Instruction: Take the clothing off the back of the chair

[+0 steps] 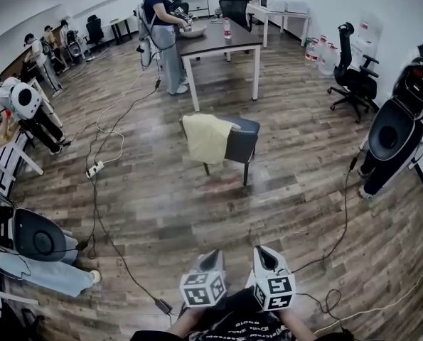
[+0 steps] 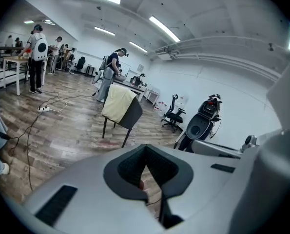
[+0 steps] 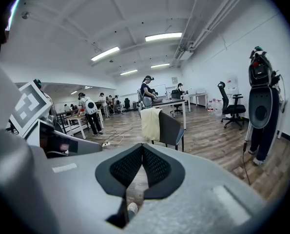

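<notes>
A pale yellow garment [image 1: 206,138] hangs over the back of a dark grey chair [image 1: 241,141] in the middle of the wooden floor. The garment [image 2: 117,103] and chair [image 2: 131,113] show ahead in the left gripper view, and the garment [image 3: 150,123] with the chair [image 3: 171,129] in the right gripper view. My left gripper [image 1: 210,258] and right gripper [image 1: 264,255] are side by side near the bottom of the head view, well short of the chair. Both are shut with nothing between the jaws.
A table [image 1: 218,40] stands behind the chair with a person [image 1: 163,30] working at it. An office chair [image 1: 353,73] and a dark machine [image 1: 396,130] are at the right. Cables and a power strip [image 1: 94,169] lie on the floor to the left.
</notes>
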